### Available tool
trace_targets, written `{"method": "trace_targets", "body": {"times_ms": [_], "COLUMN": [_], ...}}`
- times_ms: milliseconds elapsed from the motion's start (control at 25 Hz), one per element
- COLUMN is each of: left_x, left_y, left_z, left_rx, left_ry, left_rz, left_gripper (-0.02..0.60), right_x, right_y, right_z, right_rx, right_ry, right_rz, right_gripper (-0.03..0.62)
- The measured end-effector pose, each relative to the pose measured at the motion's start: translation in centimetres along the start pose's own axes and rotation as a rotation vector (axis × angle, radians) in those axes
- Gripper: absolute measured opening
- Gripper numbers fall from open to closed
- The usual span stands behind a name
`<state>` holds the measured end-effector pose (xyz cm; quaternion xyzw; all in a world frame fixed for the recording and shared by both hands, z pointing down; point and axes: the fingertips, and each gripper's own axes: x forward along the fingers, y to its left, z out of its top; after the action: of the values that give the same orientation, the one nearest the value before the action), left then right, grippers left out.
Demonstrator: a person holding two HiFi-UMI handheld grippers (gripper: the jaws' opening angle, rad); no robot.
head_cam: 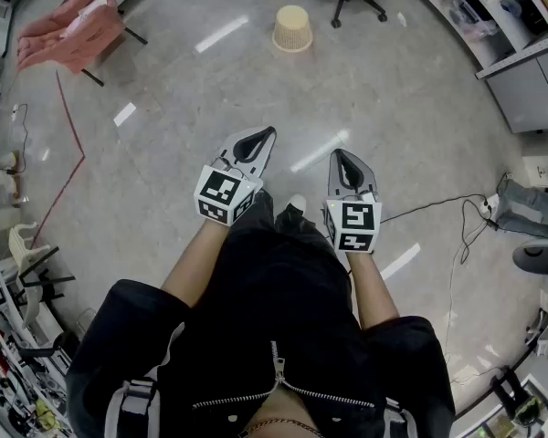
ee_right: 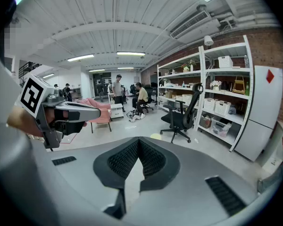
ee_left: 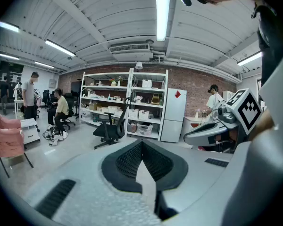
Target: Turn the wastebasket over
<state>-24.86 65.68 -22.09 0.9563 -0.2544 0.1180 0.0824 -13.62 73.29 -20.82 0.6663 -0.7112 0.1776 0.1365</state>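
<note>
Left claw (head_cam: 265, 137) and right claw (head_cam: 341, 158) are both pressed together with nothing between the jaws, held side by side. Wastebasket (head_cam: 292, 28) (beige, lattice-walled) stands on the floor (head_cam: 183, 108), well ahead of both claws, untouched.

Black jacket (head_cam: 274, 299), silver front zip (head_cam: 277, 365)

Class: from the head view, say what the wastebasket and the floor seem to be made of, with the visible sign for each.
The wastebasket is probably plastic, cream and matte: its side wall shows a moulded lattice. The floor is hard, glossy and grey, perhaps polished concrete or epoxy: bright streaks of reflected light lie across it.
</note>
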Motion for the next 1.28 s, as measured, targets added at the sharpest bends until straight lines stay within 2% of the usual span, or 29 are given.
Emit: {"method": "trace_targets", "body": {"times_ms": [560,840,1040,1280], "left_x": [-0.5,-0.2,2.1,7.3], "left_y": [1.2,3.0,5.8,10.5], "left_z": [-0.4,-0.9,-0.7,-0.9], "left_rx": [-0.017,-0.021,-0.039,-0.083], "left_ry": [0.004,0.023,0.031,0.042], "left_rz": [0.050,0.062,0.058,0.042], "left_gripper": [0.005,0.005,0.005,0.005], "right_x": [0.7,1.3,3.8,9.6], "right_y": [0.5,0.0,-0.9,-3.2], "right_z": [-0.1,-0.3,0.2,1.5], "right_rx": [-0.002,0.019,0.033,0.030], "right_ry": [0.004,0.008,0.037,0.100], "right_rz": [0.042,0.029,0.016,0.007], "right_gripper": [0.011,0.011,0.011,0.011]}}
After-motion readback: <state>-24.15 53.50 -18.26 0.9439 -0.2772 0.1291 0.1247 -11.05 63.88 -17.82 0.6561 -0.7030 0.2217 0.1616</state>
